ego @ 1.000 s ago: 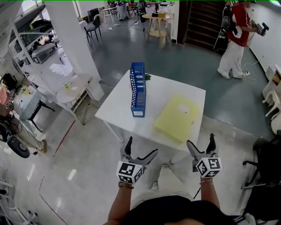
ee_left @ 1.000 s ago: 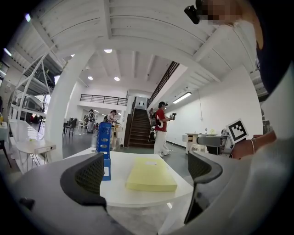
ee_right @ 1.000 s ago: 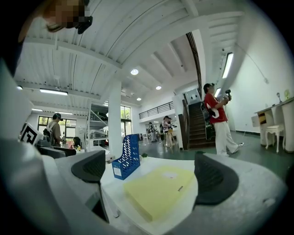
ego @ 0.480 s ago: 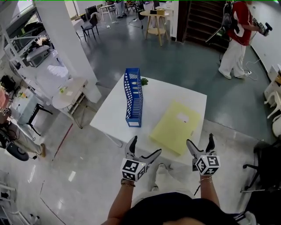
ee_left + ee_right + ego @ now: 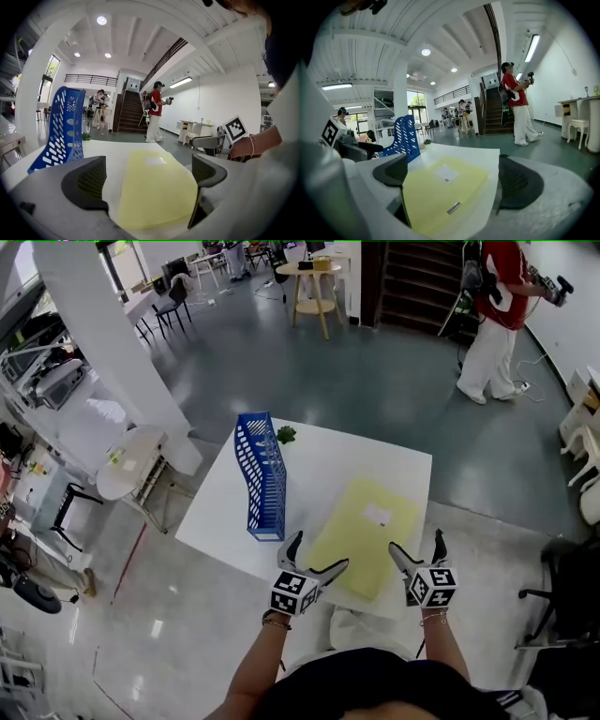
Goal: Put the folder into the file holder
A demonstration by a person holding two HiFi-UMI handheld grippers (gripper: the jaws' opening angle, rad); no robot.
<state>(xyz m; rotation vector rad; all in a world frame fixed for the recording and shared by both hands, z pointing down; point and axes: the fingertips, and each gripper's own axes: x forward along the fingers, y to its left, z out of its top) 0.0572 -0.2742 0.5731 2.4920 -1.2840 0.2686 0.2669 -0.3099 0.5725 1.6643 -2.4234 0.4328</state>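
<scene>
On the white square table (image 5: 319, 463) a flat, pale-yellow rectangular folder (image 5: 361, 535) with a small white label lies at the near right. Left of it, apart, stands the blue file holder (image 5: 260, 474), upright, its plastic walls slotted. At the folder's near edge the left gripper (image 5: 319, 552) and right gripper (image 5: 416, 543) hover, jaws spread wide, clamping nothing; their dark pads (image 5: 91, 180) look ribbed.

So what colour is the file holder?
The file holder is blue, slotted sides; clearest in head view.
</scene>
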